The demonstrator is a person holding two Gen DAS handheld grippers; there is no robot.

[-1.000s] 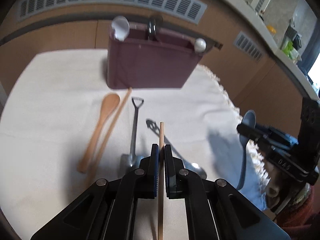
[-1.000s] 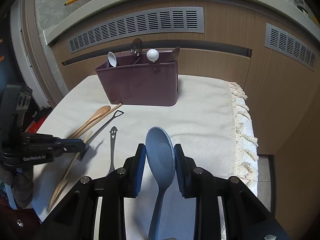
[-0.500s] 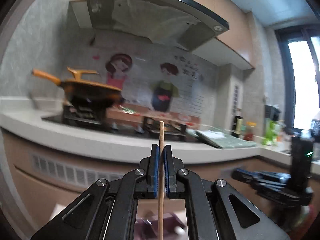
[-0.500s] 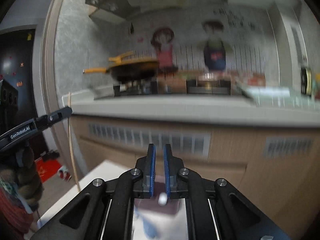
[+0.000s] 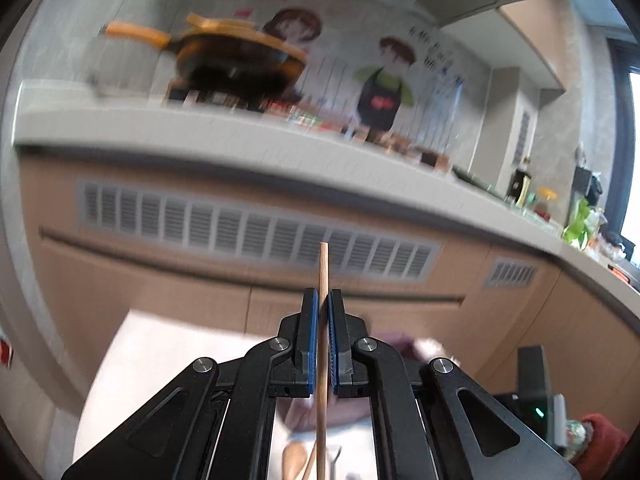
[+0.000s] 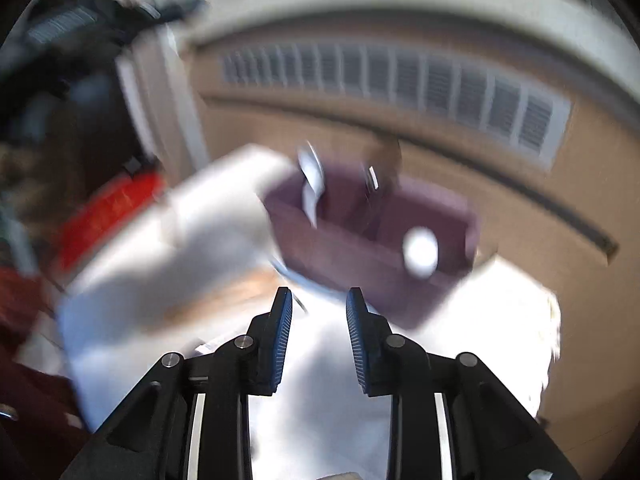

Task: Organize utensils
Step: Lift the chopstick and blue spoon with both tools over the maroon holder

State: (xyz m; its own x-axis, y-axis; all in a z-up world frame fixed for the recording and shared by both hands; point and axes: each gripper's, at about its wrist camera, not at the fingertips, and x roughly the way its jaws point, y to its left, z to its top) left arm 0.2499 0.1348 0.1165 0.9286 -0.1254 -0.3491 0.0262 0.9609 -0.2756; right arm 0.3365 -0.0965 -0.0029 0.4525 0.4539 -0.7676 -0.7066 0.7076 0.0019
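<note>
- Left wrist view had the wooden chopstick (image 5: 322,320) upright at the middle of the frame, its tip toward 12 o'clock, pinched between the closed pads of the left gripper (image 5: 323,336) and running down past the bottom edge.
- At 6 o'clock behind the fingers sat a blurred patch of the maroon utensil caddy (image 5: 394,346) and, lower, what looked like a wooden spoon (image 5: 294,456) on the white cloth (image 5: 160,360).
- Right wrist view showed the right gripper (image 6: 319,316) with jaws parted and nothing between them.
- Toward 12 to 1 o'clock from it stood the caddy (image 6: 360,256), with a white spoon (image 6: 312,176), a dark utensil (image 6: 372,178) and a white knobbed handle (image 6: 420,252) poking out.
- Judged from this, the step in hand was carrying the chopstick to the caddy; the free claw looked ready for another piece off the cloth.
- The next move likely called for tipping the stick's lower end down over an open compartment before releasing, keeping it off the handles already inside.
- Heavy motion blur smeared both views; the caddy's dividers could not be made out, and a blue streak at 11 o'clock of the right claw could not be identified.
- The chopstick's lower end was cut off, so its full length and the spot where it was held stayed unclear.
</note>
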